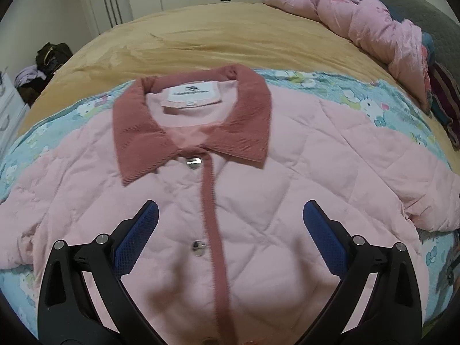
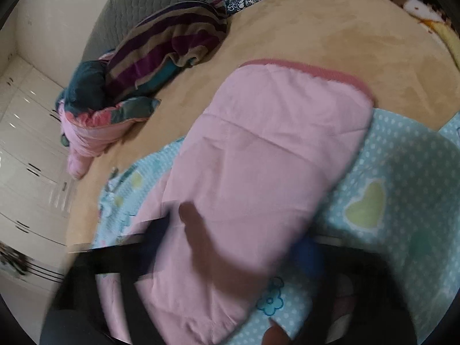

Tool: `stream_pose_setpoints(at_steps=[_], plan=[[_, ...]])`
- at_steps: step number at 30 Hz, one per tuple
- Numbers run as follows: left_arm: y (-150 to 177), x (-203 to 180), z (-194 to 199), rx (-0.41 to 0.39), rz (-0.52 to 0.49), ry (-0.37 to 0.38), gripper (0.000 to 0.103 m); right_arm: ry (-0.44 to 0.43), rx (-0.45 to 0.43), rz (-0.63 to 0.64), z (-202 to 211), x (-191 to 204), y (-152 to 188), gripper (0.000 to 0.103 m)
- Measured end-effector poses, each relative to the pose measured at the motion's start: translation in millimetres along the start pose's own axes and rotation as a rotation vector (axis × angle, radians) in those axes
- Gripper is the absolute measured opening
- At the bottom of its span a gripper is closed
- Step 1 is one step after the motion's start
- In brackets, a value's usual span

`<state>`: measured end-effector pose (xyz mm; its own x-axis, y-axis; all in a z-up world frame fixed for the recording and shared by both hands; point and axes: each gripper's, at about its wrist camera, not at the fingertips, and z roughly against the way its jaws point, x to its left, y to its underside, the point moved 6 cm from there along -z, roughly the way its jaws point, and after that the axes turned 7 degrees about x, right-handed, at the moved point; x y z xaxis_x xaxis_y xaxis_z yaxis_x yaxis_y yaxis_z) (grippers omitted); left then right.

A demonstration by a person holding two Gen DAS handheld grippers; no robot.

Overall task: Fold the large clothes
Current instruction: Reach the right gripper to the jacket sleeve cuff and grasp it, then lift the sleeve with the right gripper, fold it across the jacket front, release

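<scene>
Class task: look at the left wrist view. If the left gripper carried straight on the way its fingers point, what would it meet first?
Most likely the pink quilted jacket. The left gripper is open, over the buttoned front placket, aimed toward the corduroy collar. Its height above the fabric is unclear.

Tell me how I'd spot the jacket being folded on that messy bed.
Start at the tan bed, then find the blue cartoon-print blanket across its near side. The jacket lies flat on it: pale pink, quilted, with a darker rose collar and silver snaps, unlike the crumpled pink heap near the headboard.
</scene>
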<state>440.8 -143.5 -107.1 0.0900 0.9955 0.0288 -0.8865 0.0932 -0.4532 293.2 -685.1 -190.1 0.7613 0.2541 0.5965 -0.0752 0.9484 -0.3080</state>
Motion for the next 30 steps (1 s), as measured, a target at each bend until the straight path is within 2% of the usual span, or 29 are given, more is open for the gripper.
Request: stream_pose_setpoints(at_steps=[3,5,8,10,12,16,19,25,30], plan=[[-1.3,13.2,11.0,-0.001,0.019,0.002,0.094,-0.096,-0.003,0.015,11.4,9.9,-1.8,0.025],[-1.7,21.4,21.5,-0.007,0.014,0.005,0.094,-0.162,-0.031,0.052,33.6,27.8,-1.1,0.021],[-2.9,37.8,35.2,-0.022,0.017,-0.004,0.094,-0.271,-0.097,0.193,80.4,76.3,11.8,0.018],[-3.4,50.7,42.1,-0.021,0.025,-0.008,0.094,-0.334,-0.111,0.279,103.7,110.3,25.7,0.018],[-3.1,65.5,49.5,-0.017,0.040,-0.008,0.094,-0.359,-0.121,0.358,119.1,137.2,38.9,0.017],[-1.0,83.9,61.6,-0.009,0.074,0.055,0.094,-0.362,-0.115,0.534,137.9,201.2,68.3,0.017],[-1.0,93.7,70.8,-0.012,0.086,0.065,0.094,-0.381,-0.110,0.616,151.4,237.8,88.2,0.016],[-4.9,115.2,103.9,-0.052,0.097,0.123,0.094,-0.444,-0.118,0.843,181.5,317.4,166.6,0.016],[-5.7,144.6,128.8,-0.079,0.137,0.196,0.094,-0.487,-0.087,0.996,188.3,359.2,243.5,0.016]])
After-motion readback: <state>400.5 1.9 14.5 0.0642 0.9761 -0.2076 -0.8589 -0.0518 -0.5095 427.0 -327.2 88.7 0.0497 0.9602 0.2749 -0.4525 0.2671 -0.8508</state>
